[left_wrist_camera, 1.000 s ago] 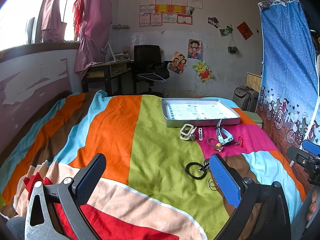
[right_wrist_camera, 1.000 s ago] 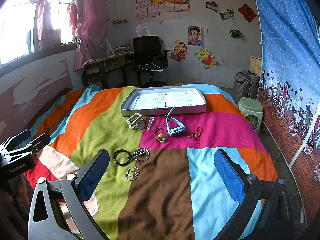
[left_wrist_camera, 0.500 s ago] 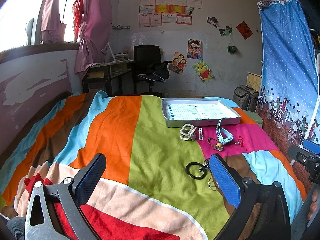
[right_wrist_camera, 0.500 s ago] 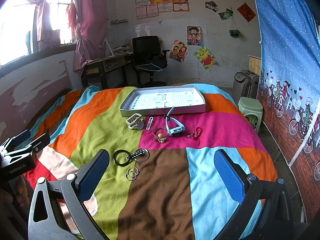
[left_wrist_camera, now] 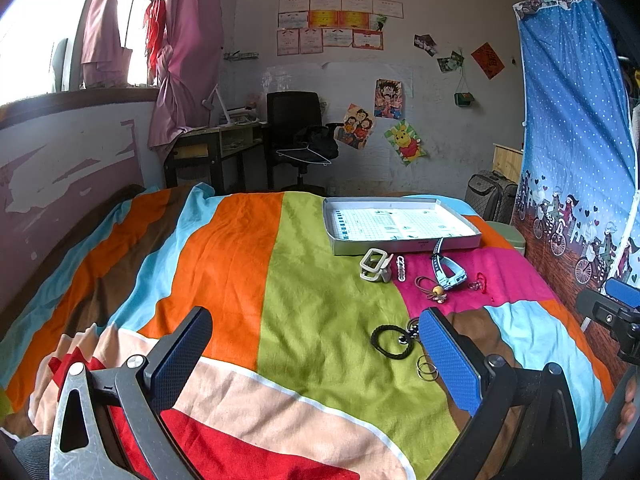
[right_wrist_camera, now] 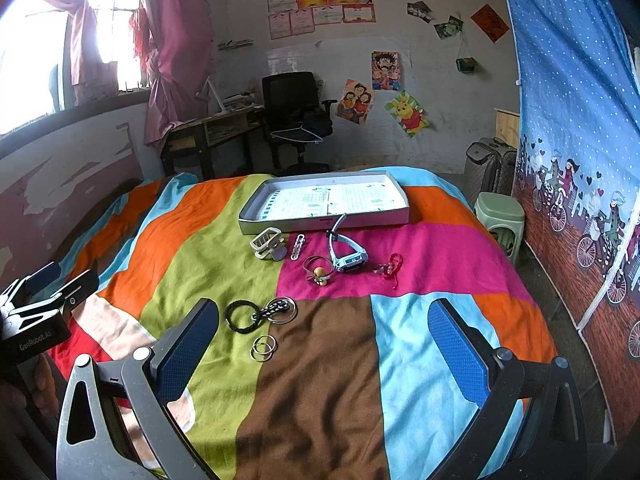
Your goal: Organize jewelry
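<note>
Both tools, left tool (left_wrist_camera: pixel 316 344) and right tool (right_wrist_camera: pixel 324 330), gape wide and empty above the striped bedspread (right_wrist_camera: pixel 320 380), where the thin silver rings (right_wrist_camera: pixel 263 347) look light and slippery, best pinched across the rim.

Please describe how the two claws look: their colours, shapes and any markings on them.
Each claw, left and right, has two flat fingers faced with blue textured pads, on black arms hinged with silver bolts to a grey metal bracket with a triangular cutout. In the right view, the left claw's black body bears white lettering, GenRobot.AI. No cables or sleeves show.
</note>
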Available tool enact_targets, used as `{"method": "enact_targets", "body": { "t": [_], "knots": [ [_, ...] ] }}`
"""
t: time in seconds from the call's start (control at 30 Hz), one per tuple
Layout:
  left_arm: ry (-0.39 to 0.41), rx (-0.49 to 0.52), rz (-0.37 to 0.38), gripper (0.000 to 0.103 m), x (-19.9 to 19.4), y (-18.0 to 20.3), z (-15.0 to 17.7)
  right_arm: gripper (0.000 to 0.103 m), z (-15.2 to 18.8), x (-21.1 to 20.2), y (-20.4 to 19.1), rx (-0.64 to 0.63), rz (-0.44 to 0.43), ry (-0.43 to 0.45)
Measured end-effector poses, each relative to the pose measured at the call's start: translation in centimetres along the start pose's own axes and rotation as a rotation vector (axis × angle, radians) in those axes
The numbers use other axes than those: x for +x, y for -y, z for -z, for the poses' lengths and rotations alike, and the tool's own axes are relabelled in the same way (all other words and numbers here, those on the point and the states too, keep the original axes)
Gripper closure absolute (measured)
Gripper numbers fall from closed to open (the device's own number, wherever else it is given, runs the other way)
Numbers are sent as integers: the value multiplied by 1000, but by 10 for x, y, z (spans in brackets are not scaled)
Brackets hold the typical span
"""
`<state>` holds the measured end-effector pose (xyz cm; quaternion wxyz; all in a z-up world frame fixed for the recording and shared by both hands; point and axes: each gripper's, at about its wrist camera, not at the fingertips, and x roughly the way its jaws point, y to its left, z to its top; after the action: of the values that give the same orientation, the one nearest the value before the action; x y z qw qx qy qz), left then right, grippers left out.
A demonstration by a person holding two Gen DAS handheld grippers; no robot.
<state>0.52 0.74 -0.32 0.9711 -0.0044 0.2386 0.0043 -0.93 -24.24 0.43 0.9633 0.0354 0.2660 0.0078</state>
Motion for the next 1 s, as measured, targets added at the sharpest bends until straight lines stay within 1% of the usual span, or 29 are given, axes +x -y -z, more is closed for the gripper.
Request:
{"method": "enact_targets", "body": {
  "t": [0.47, 0.67, 1.0],
  "knots": [
    [0, 2, 0, 0, 0, 1, 0, 1, 0, 0, 0, 1, -1, -2],
    [-14, 1, 6, 0, -1, -1, -5, 1, 0, 3, -1, -7, 1, -11],
    [-75, -19, 8, 0, 7, -2, -4, 1, 2, 7, -3, -6, 14, -34]
  ]
}}
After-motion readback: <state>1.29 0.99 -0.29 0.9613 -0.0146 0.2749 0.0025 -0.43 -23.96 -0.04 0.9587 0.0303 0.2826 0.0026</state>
